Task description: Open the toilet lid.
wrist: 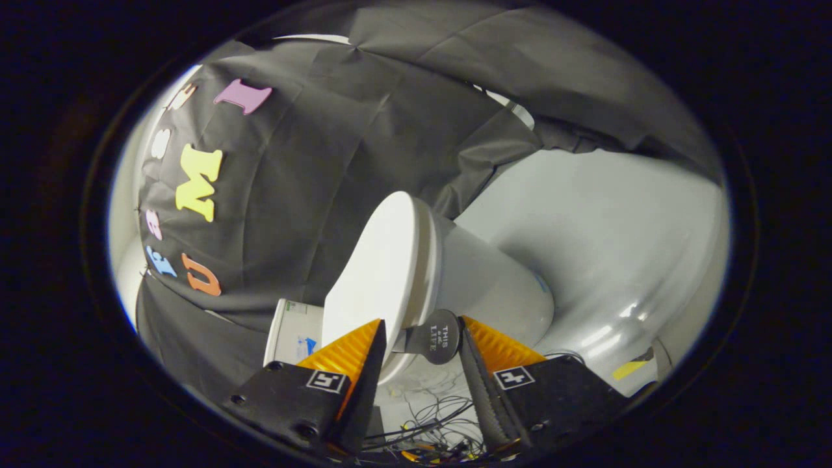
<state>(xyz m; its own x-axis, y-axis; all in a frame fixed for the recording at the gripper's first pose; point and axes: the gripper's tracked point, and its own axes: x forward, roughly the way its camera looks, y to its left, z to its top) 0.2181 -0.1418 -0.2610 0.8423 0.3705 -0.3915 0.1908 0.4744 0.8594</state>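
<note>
On the far left hangs the black cloth wall (312, 162), creased and draped, with a strip of pale surface showing past its outer edge. Low against it, just beyond my left finger, stands a white box-like container (289, 328); I cannot tell what it is.

Next comes the toilet (481, 286), which appears tipped over in my tilted view. Its white lid (380, 273) is closed flat against the seat, and I am looking at the broad oval face of it. The lid's near rim sits just ahead of my fingers, its lower edge dipping behind the tip of my left finger.

My gripper (422, 338) is spread, the two fingers well apart and pressing on nothing. Between the tips sits a small dark round tab (443, 344) that sticks out from the edge of the lid and seat; it lies close to my right finger, though I cannot tell whether they touch. Under the fingers, a tangle of thin cables (429, 422) lies on the pale floor.

To the right, the toilet's white bowl tapers away toward a glossy grey wall (611, 234). Near the bottom of that wall, beyond my right finger, is a short strip of yellow tape (629, 369).
</note>
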